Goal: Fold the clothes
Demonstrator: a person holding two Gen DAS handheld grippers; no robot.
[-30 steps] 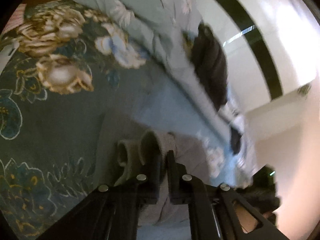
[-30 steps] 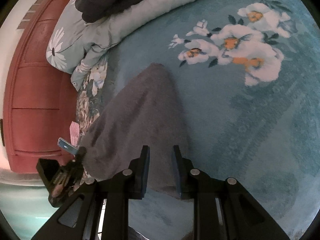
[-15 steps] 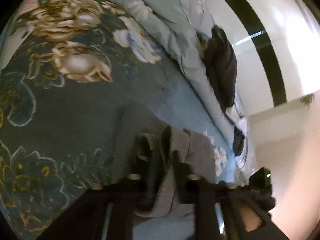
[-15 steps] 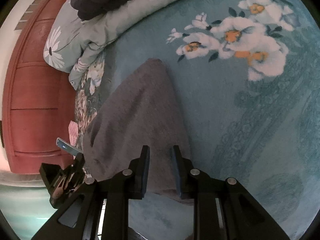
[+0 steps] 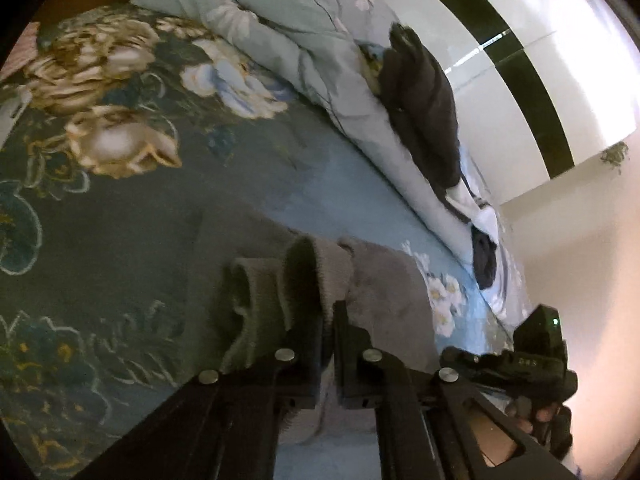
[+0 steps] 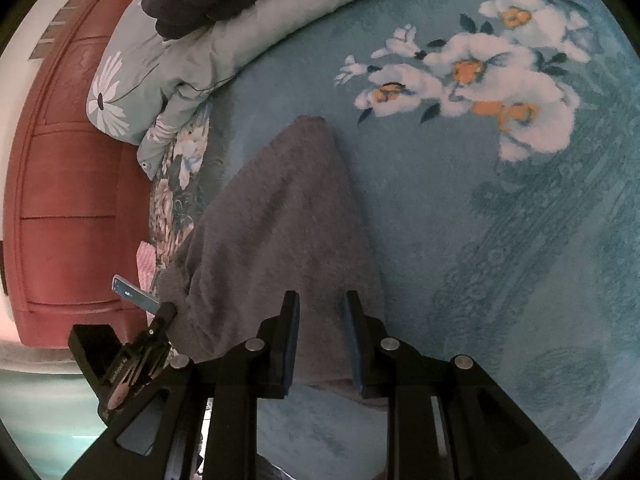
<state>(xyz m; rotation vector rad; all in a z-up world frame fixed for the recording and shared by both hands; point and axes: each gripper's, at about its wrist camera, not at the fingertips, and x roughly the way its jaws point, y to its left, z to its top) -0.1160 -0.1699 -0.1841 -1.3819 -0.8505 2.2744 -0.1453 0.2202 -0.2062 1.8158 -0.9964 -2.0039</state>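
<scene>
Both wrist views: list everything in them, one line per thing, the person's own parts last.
grey garment: one, grey, flat on the bedspread, one edge bunched in the left tool
bedspread: one, teal with white flowers, under the garment
quilt: one, pale green, floral, rolled along the far side
dark clothes: a pile, black, on the quilt
headboard: one, red-brown, left in the right view
left tool: shut on the garment
right tool: open over the garment

The left gripper [image 5: 328, 320] has swung back, its pinched grey garment [image 5: 312, 276] bunching higher.
</scene>
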